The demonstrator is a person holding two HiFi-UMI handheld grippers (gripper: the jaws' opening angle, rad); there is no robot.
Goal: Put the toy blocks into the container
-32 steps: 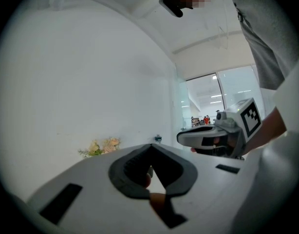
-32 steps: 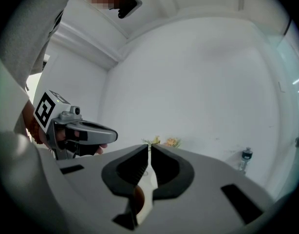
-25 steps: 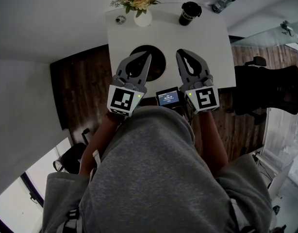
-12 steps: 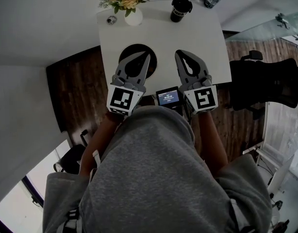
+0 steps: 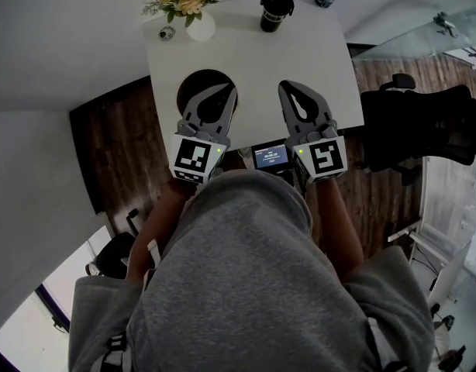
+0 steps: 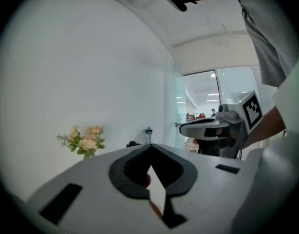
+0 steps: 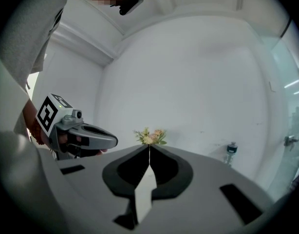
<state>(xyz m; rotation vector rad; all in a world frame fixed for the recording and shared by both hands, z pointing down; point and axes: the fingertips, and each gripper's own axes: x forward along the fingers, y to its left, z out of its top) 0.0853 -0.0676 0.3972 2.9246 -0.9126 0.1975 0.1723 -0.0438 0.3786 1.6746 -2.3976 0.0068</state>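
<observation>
Grey hooded sweatshirt point(image 5: 246, 285) comes nearest, then the pair held level. The left tongs point(image 5: 231, 91) are clenched on nothing and the right tongs point(image 5: 284, 88) are likewise clenched and empty, with a small lit screen point(image 5: 270, 156) between their marker cubes. Under the left tongs a black round container point(image 5: 207, 76) sits on the white tabletop point(image 5: 253, 56); I cannot make out its contents. Farther off stand a black lidded cup point(image 5: 276, 12) and a white vase of yellow flowers point(image 5: 199, 26).

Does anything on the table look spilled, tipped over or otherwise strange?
Nothing stands out. The vase, cup and bottle all stand upright, and nothing is spilled on the table.
</observation>
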